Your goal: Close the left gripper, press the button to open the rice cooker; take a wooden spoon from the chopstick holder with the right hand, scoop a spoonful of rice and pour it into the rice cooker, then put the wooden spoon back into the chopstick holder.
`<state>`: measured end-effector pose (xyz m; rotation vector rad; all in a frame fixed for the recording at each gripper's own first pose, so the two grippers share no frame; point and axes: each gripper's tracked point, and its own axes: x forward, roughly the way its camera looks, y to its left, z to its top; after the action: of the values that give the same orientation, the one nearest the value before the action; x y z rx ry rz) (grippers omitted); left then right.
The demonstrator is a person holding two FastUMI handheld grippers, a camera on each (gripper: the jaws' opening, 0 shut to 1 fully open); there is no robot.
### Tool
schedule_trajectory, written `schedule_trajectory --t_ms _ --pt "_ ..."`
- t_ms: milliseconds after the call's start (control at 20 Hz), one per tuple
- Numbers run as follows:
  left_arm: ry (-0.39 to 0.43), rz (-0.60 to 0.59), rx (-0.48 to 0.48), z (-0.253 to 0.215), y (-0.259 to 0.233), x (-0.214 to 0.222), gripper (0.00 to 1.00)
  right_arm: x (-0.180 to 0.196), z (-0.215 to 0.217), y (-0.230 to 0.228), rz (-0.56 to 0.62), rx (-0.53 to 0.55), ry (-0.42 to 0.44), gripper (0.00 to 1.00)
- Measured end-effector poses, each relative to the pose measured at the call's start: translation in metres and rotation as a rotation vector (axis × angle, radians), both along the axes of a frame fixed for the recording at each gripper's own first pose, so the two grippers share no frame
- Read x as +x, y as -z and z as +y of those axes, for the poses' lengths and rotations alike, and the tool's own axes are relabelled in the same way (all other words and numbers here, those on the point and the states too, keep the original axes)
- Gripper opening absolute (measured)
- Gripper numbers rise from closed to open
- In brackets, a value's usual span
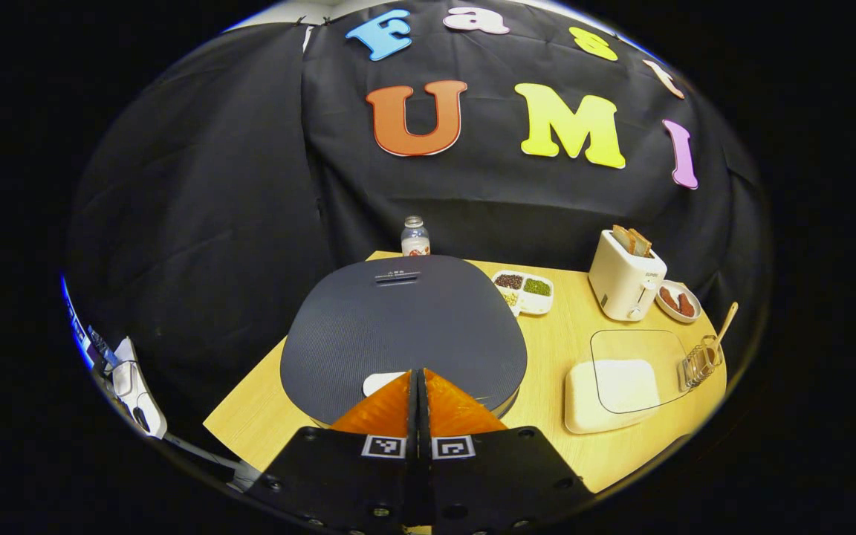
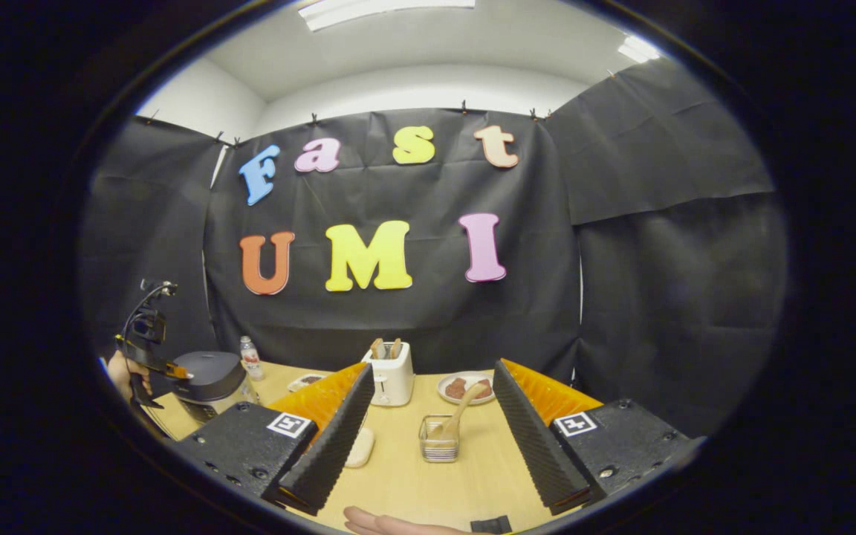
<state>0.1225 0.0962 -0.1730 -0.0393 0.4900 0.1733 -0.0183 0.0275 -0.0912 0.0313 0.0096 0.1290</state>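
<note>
Left gripper point(image 1: 418, 401) fingers pressed together over rice cooker point(image 1: 403, 327) lid; right gripper point(image 2: 428, 431) fingers wide (empty), chopstick holder point(image 2: 440, 438) with one wooden spoon point(image 2: 462, 413) between them.

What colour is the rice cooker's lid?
Dark grey, finely textured: the rice cooker lid shows best in the left gripper view.

One rice cooker point(image 1: 403, 327) near left on the table point(image 1: 547, 349), one bottle point(image 1: 414, 237) far behind it. One divided tray point(image 1: 523, 290), three compartments of grains. One toaster point(image 1: 625, 281) far right, two slices up top. One small plate point(image 1: 678, 301) just beside it. One clear chopstick holder point(image 2: 439, 439), one wooden spoon point(image 2: 461, 410) inside. One white lidded container point(image 1: 610, 394), near right.
</note>
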Motion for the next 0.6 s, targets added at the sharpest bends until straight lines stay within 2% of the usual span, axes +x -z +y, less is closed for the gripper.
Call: schedule_trajectory --t_ms 200,400,600 --pt "0.017 0.041 -0.014 0.001 0.004 0.002 0.0 0.002 0.006 0.013 0.027 0.007 -0.01 1.0" --pt "-0.013 0.044 -0.105 0.0 0.003 0.003 0.0 0.004 0.004 0.022 0.047 0.028 -0.025 1.0" --pt "-0.012 0.012 -0.092 0.002 -0.004 0.003 0.0 0.006 -0.007 0.029 0.066 0.028 -0.009 1.0"
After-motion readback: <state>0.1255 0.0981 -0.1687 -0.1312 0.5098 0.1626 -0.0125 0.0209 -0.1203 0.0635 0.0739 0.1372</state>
